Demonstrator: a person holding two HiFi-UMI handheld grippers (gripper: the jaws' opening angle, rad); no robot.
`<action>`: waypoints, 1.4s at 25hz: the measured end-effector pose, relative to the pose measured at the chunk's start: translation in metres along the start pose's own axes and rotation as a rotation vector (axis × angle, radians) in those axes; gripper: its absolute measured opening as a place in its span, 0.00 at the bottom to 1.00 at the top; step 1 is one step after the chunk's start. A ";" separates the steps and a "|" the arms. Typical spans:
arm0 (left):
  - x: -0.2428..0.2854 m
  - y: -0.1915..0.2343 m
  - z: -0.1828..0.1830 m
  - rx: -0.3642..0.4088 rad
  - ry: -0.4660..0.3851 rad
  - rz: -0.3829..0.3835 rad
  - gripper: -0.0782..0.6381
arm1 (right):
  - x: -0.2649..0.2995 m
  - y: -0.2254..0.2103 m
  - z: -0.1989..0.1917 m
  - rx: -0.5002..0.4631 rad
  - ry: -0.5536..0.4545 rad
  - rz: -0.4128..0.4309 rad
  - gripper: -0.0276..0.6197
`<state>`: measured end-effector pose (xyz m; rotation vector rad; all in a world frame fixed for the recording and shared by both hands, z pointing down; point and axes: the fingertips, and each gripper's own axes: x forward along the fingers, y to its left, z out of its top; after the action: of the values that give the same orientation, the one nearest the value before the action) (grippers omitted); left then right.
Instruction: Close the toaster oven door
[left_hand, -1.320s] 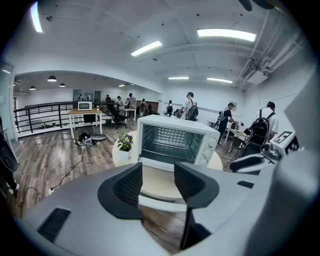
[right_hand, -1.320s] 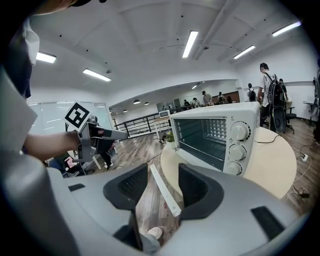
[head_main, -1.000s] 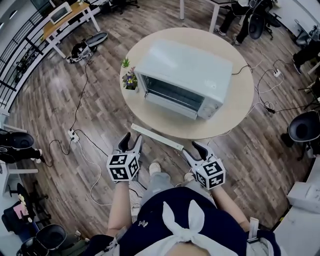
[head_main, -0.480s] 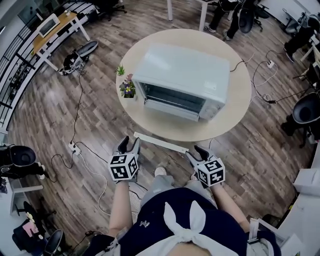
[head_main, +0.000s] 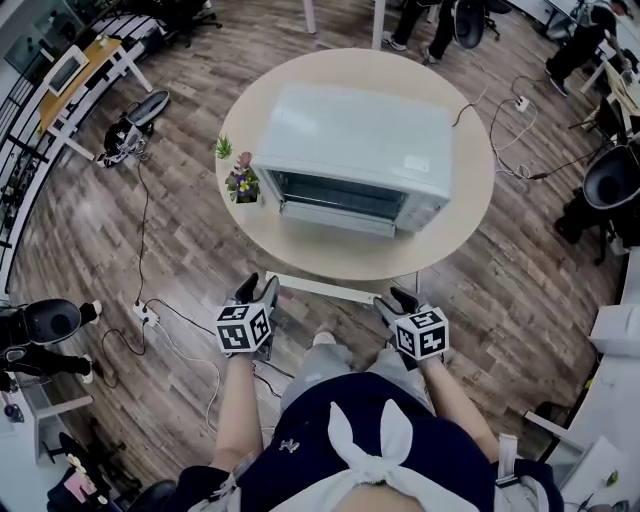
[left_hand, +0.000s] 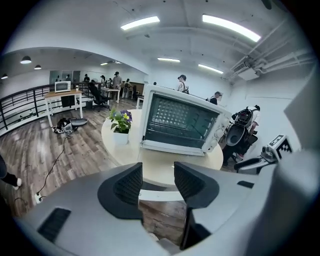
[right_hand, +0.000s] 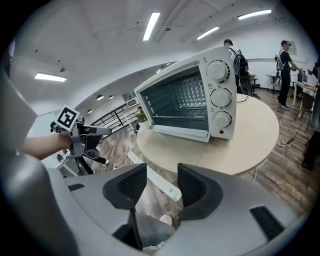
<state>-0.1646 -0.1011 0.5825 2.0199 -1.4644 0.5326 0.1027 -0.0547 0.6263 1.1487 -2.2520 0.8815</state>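
Facing the toaster oven (head_main: 350, 140) from well apart, left hand-held gripper (head_main: 258, 288) and right hand-held gripper (head_main: 396, 300) gape empty.

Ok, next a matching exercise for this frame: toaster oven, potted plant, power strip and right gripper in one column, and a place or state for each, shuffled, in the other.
1. toaster oven
2. potted plant
3. power strip
4. right gripper

A. on the wood floor, among cables
B. jaws apart, nothing between them
C. middle of the round table
D. near the table's edge, beside the oven

Pairs: 1-C, 2-D, 3-A, 4-B.
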 end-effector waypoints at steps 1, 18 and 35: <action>0.003 0.002 -0.002 0.007 0.005 -0.010 0.37 | 0.002 -0.002 -0.002 0.012 0.006 -0.007 0.35; 0.056 0.046 -0.046 -0.069 0.151 -0.092 0.37 | 0.054 -0.027 -0.049 0.239 0.106 -0.108 0.44; 0.098 0.058 -0.088 -0.174 0.313 -0.207 0.43 | 0.080 -0.036 -0.070 0.363 0.167 -0.140 0.46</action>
<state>-0.1872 -0.1266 0.7225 1.8284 -1.0649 0.5815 0.0967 -0.0633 0.7381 1.3144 -1.9010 1.3122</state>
